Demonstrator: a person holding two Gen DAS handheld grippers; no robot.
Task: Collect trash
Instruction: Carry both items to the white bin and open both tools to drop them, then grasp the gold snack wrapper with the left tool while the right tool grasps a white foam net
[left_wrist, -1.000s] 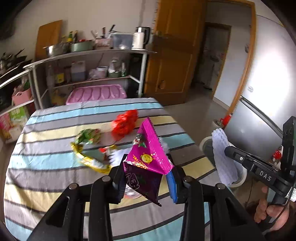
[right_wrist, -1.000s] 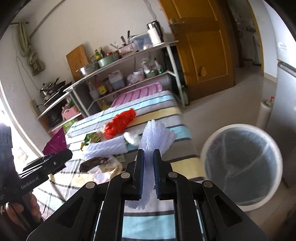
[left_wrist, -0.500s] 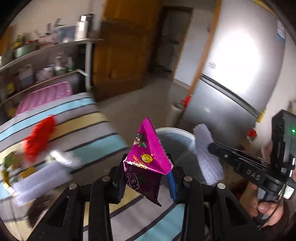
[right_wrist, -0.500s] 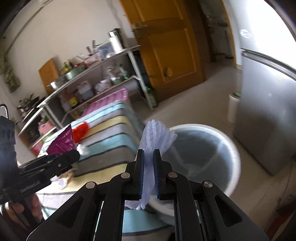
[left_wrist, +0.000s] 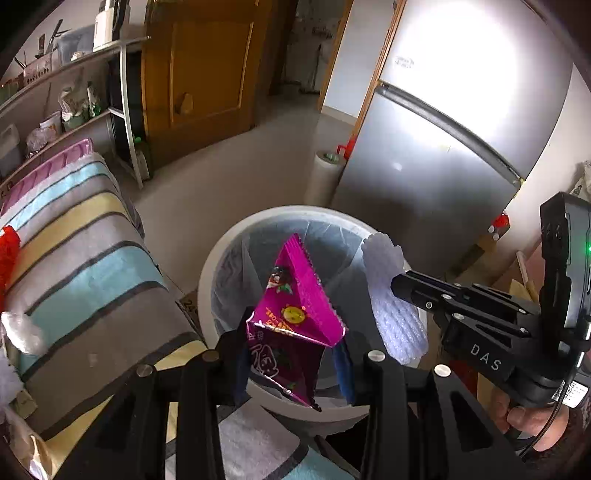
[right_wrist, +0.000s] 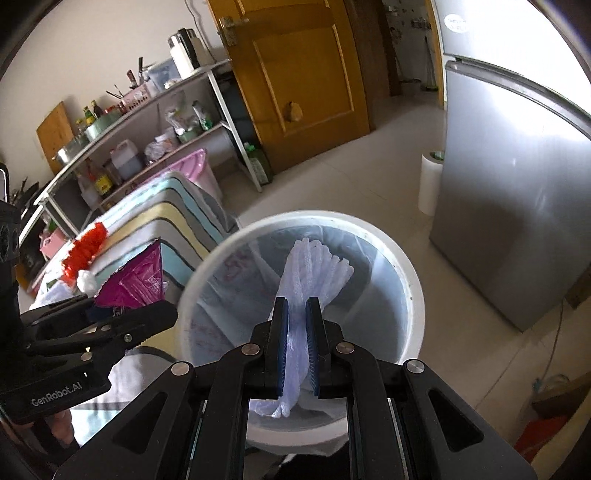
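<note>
Left gripper (left_wrist: 291, 362) pinches a magenta snack wrapper (left_wrist: 295, 314), right gripper (right_wrist: 297, 354) a white foam net (right_wrist: 314, 273); both hang over the lined bin (right_wrist: 413, 280) just ahead. Light, crushable, likely clingy; gripped near their lower ends.

Silver fridge (right_wrist: 517, 206) beside paper roll (right_wrist: 430, 184) — wooden door (right_wrist: 306, 74), cluttered shelf rack (right_wrist: 155, 122) behind.
</note>
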